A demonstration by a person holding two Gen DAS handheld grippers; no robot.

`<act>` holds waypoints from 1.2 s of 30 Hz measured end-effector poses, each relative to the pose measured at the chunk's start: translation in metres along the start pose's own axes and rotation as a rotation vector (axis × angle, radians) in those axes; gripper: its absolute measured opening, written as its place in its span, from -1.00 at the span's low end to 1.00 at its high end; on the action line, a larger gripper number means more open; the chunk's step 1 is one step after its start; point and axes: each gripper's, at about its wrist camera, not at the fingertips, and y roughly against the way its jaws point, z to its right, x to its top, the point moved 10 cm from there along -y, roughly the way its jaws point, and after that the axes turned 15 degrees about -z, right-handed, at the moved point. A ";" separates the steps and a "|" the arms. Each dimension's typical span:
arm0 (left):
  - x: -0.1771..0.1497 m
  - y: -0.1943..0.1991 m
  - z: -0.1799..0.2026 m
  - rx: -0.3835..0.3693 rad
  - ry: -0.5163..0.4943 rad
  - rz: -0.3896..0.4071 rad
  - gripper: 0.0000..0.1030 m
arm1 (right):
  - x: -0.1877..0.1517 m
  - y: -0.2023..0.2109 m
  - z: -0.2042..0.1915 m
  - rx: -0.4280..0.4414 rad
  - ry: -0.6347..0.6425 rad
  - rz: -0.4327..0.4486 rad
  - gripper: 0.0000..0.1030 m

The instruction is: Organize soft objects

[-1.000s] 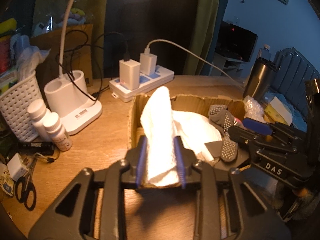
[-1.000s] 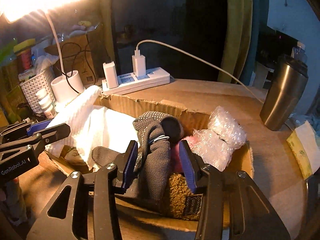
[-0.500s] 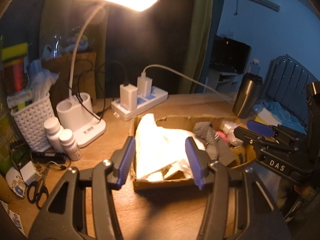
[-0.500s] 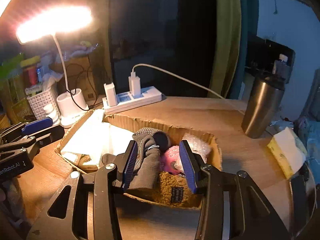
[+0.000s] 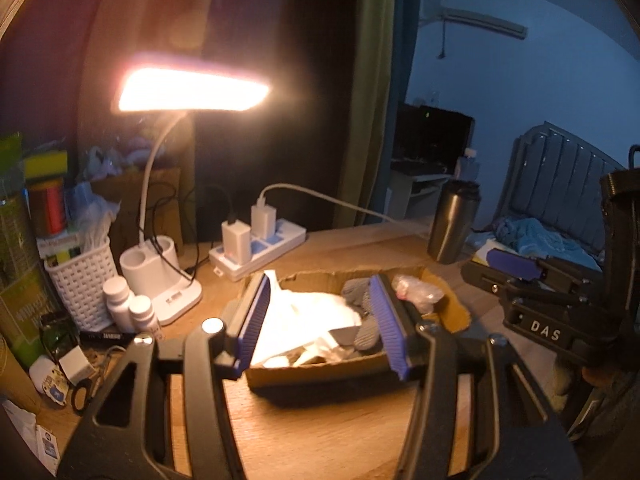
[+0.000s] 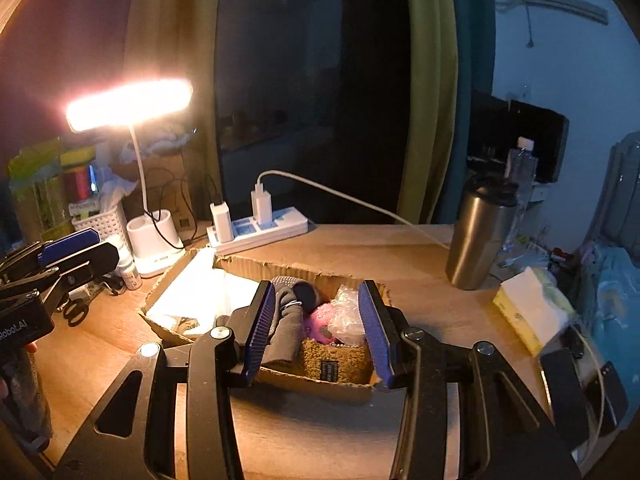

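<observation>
Item: cardboard box (image 6: 280,270), soft goods stowed. Your left gripper (image 5: 320,320) and right gripper (image 6: 316,328): both parted, empty (placing step looks finished); next, find any stray.

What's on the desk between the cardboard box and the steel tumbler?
Bare wood: the right wrist view shows nothing between the cardboard box and the steel tumbler; the white charging cable runs behind.

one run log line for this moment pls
left gripper: open, empty | right gripper: open, empty | white cloth, grey sock in cardboard box
</observation>
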 end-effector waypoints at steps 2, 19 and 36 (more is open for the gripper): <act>0.003 0.009 0.005 -0.005 -0.010 0.016 0.04 | -0.001 0.010 0.003 -0.006 -0.007 0.012 -0.11; 0.005 0.071 0.035 -0.024 -0.045 0.113 0.49 | -0.014 0.089 0.014 -0.032 -0.043 0.116 0.45; 0.000 0.138 0.064 0.027 -0.092 0.180 0.81 | -0.026 0.182 0.019 -0.098 -0.062 0.219 0.46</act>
